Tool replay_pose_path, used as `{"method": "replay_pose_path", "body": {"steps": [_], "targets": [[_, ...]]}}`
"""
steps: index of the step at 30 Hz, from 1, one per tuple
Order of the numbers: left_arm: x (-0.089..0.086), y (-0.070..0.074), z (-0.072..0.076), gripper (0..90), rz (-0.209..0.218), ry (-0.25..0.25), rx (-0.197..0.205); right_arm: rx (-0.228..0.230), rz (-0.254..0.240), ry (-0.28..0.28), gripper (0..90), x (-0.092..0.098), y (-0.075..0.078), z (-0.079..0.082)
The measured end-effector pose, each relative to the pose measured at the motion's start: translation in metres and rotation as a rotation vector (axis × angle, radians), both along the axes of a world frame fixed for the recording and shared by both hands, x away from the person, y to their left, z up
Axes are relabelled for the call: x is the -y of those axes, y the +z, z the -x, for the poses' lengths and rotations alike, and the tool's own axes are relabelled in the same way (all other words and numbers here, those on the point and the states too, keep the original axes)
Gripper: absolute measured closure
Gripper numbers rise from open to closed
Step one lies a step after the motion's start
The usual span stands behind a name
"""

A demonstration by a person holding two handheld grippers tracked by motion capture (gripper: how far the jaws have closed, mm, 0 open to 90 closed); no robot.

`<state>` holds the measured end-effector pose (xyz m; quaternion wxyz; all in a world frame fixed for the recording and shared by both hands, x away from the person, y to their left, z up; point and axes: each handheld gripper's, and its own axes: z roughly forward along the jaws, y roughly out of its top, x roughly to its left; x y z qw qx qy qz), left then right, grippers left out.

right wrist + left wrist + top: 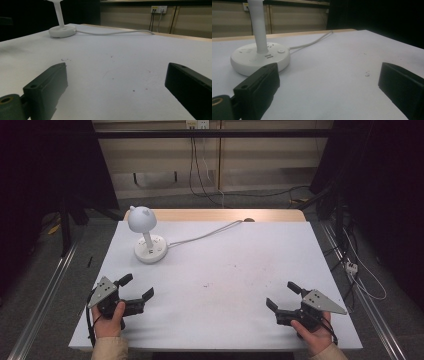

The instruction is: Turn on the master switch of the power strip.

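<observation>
A white desk lamp (145, 235) with a domed shade and a round base stands at the far left of the white table (225, 280); its base (259, 58) lies just ahead of my left gripper, and it is small in the distance (61, 28) from my right gripper. Its white cord (205, 236) runs to the table's back edge. My left gripper (136, 286) rests near the front left, jaws wide apart and empty. At the front right my right gripper (282, 295) is open too, with nothing between its jaws. A hand holds each one.
The tabletop has faint specks and smudges (250, 270) near its middle. A wooden strip (215, 215) borders the back edge. Cables (200, 165) hang from wall sockets behind, and metal rails (45, 295) run along both sides on the floor.
</observation>
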<state>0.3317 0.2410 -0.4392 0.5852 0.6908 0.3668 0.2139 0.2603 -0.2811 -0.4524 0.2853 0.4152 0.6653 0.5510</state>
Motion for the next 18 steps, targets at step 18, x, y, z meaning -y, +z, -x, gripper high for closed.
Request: {"method": "replay_pose_path", "body": {"steps": [18], "targets": [[0.010, 0.004, -0.008, 3.1, 0.006, -0.021, 0.013, -0.004, 0.001, -0.004, 4.1, 0.004, 0.001, 0.003]]}}
